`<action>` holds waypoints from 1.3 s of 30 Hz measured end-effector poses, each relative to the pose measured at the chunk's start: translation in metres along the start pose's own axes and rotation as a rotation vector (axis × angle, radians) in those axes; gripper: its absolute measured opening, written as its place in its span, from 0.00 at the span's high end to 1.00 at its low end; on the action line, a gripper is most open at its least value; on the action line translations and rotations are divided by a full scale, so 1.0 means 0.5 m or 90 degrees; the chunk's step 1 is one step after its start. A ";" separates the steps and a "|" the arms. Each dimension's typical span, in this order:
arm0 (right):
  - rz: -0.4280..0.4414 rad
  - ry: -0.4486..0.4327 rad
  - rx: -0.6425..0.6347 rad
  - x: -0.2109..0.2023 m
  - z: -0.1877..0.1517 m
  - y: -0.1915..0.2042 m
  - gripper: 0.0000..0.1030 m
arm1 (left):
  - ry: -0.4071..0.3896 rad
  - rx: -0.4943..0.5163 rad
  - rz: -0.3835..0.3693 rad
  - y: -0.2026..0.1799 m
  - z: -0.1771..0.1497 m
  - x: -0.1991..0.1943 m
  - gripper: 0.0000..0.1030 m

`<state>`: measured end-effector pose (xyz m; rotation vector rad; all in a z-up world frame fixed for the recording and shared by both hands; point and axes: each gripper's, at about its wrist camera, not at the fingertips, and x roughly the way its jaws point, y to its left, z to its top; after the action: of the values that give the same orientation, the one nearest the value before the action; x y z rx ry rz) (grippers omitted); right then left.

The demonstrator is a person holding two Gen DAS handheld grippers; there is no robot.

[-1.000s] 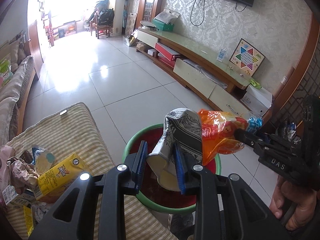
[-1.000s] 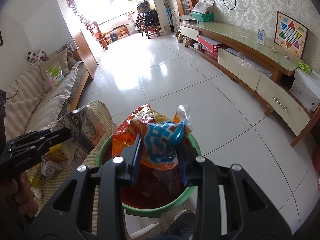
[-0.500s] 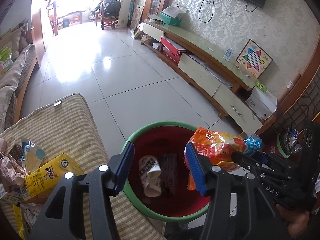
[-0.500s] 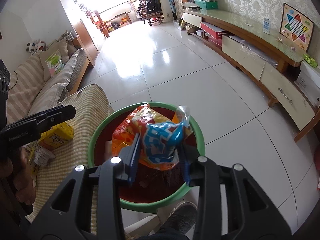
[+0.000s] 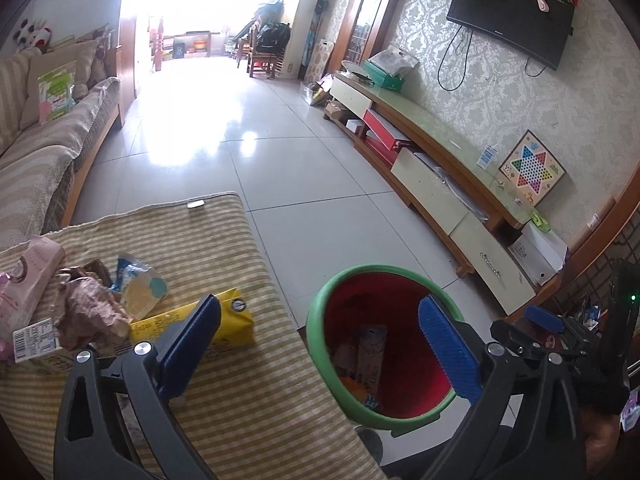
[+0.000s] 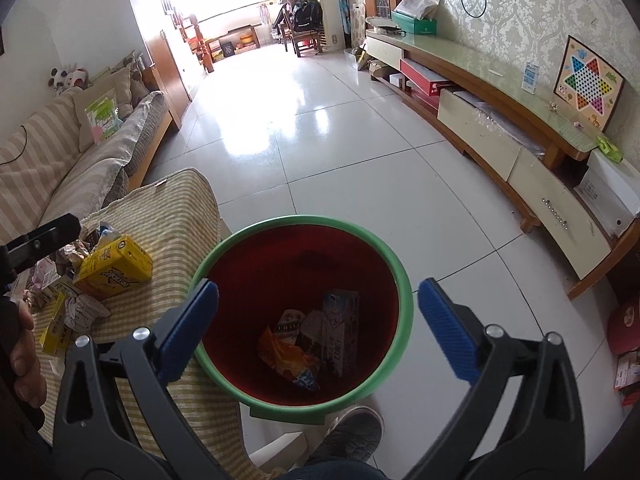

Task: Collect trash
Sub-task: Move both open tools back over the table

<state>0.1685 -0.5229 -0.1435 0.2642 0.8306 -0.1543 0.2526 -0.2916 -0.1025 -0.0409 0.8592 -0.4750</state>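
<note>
A red bin with a green rim (image 5: 316, 312) (image 6: 408, 304) stands on the floor beside the striped table. An orange snack bag (image 6: 286, 358) and cartons (image 6: 334, 330) lie in its bottom. My left gripper (image 5: 320, 344) is open and empty, straddling the table edge and the bin. My right gripper (image 6: 318, 314) is open and empty above the bin. A yellow carton (image 5: 232, 322) (image 6: 114, 268), crumpled wrappers (image 5: 86, 312) and a pink carton (image 5: 28, 280) lie on the striped cloth (image 5: 224, 412).
A sofa (image 6: 80, 160) runs along the left. A long TV cabinet (image 6: 500, 120) lines the right wall. White tile floor (image 6: 320, 140) lies beyond the bin. My shoe (image 6: 348, 436) shows below the bin.
Both grippers opened. The patterned carton dropped from the left gripper and the orange bag from the right one, both into the bin. The left gripper swung left toward the table.
</note>
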 end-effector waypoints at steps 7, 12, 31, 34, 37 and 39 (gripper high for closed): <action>0.010 0.012 0.000 -0.025 -0.008 0.090 0.04 | 0.005 0.005 0.031 0.077 -0.033 -0.092 0.08; 0.022 -0.003 -0.035 -0.045 -0.032 0.194 0.04 | 0.015 0.027 0.073 0.126 -0.071 -0.157 0.08; 0.103 0.031 -0.184 -0.071 -0.095 0.503 0.04 | 0.006 -0.105 0.146 0.378 -0.231 -0.319 0.08; 0.104 0.037 -0.202 -0.057 -0.106 0.538 0.04 | 0.016 -0.108 0.132 0.397 -0.249 -0.316 0.08; 0.106 0.044 -0.222 -0.035 -0.115 0.561 0.04 | 0.036 -0.103 0.110 0.404 -0.261 -0.297 0.08; 0.101 0.057 -0.232 -0.014 -0.121 0.569 0.04 | 0.054 -0.087 0.118 0.402 -0.268 -0.274 0.08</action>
<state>0.1890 -0.2329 -0.1286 -0.0064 0.9052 0.1585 0.1554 -0.0340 -0.1372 -0.0666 0.9688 -0.2454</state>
